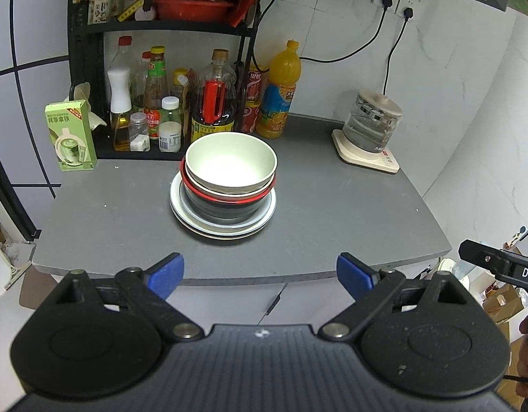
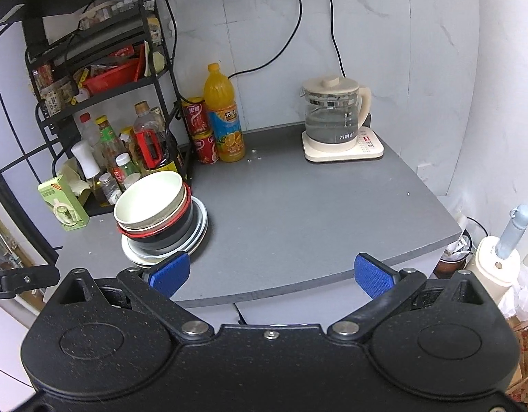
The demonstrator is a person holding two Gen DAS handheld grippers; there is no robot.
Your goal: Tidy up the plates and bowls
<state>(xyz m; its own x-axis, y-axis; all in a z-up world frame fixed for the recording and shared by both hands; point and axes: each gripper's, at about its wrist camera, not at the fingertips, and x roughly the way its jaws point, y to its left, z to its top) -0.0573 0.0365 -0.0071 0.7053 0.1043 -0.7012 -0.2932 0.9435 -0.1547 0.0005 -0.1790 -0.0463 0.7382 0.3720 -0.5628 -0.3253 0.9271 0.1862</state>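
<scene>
A cream bowl [image 1: 231, 164] sits on top of a nested stack: under it a red-rimmed bowl [image 1: 226, 198], then a black bowl [image 1: 222, 211], all on white plates [image 1: 222, 228] in the middle of the grey counter [image 1: 332, 213]. My left gripper [image 1: 260, 276] hangs open at the counter's front edge, short of the stack, holding nothing. In the right wrist view the same stack, cream bowl [image 2: 149, 202] over plates [image 2: 200, 226], stands at the left. My right gripper [image 2: 272, 274] is open and empty at the front edge, its left blue pad [image 2: 171, 273] near the plates.
A black rack [image 1: 82, 68] with several sauce bottles stands behind the stack, a green carton [image 1: 70, 135] to its left. An orange juice bottle [image 1: 279, 92] and red cans [image 1: 253, 99] stand at the back. A glass kettle [image 2: 336, 116] on its base occupies the back right corner.
</scene>
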